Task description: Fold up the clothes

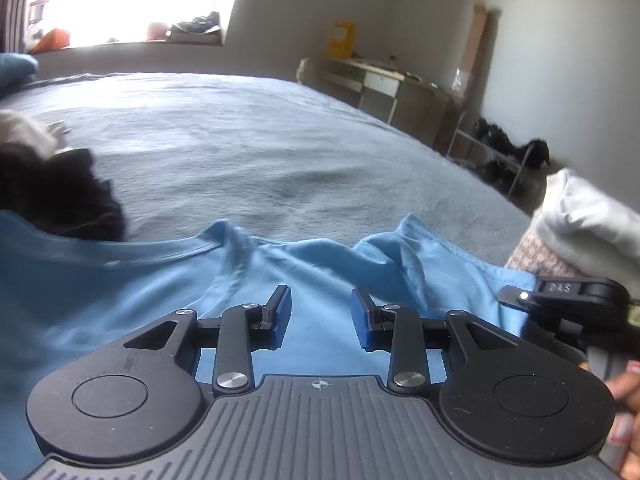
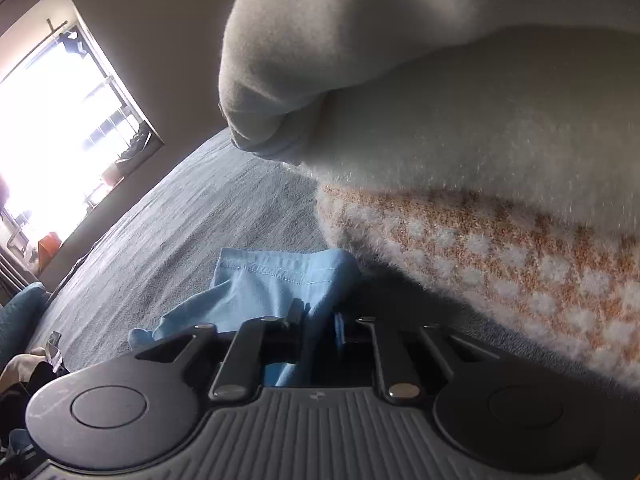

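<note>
Light blue cotton T-shirt point(image 1: 304, 264) lies crumpled on the grey-blue bedspread point(image 1: 240, 140), neckline toward the black garment heap point(image 1: 60, 196). Left gripper point(image 1: 320, 316) hovers over the shirt, jaws wide apart, empty. Right gripper point(image 2: 320, 328): jaws pinched on the shirt's hemmed edge, beside a fuzzy white-and-orange patterned blanket point(image 2: 500, 264).

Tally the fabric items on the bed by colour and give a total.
Light blue cotton T-shirt: 1
Black crumpled garment: 1
White fleece blanket with orange dotted border: 1
Total: 3
</note>
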A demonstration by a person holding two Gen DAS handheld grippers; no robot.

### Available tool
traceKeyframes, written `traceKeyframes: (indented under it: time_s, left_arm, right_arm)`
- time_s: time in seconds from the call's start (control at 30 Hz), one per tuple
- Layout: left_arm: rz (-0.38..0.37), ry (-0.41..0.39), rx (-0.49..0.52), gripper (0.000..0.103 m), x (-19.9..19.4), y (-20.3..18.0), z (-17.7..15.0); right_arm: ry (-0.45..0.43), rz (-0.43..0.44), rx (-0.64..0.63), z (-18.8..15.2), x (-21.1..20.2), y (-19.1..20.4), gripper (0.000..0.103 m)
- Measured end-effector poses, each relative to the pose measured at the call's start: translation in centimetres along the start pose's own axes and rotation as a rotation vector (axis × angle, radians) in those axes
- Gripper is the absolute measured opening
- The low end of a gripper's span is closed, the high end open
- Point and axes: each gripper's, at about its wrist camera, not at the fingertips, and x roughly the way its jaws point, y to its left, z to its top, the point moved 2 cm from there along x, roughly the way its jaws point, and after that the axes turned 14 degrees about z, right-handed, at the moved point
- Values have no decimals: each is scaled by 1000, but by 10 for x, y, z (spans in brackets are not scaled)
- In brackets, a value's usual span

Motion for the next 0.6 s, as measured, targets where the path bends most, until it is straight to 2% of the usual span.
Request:
traceKeyframes:
  time_s: [0.07, 0.2, 0.3, 0.47, 0.6]
  left_arm:
    - [12, 9, 39, 33, 16, -12, 5]
    - [56, 26, 116, 33, 45, -26, 13]
    - [118, 53, 143, 33, 65, -33, 18]
    - [183, 83, 104, 35, 79, -38, 17]
    - [162, 113, 40, 35, 62, -20, 21]
  right_arm:
    - [-16, 23, -20, -4, -2, -3, 5]
    - [-60, 74, -57, -5, -9, -2, 4]
    - [-91, 113, -93, -5, -15, 0, 4]
    - [-126, 151, -136, -3, -26, 4, 4]
    - [-125, 176, -153, 2, -31, 5, 4]
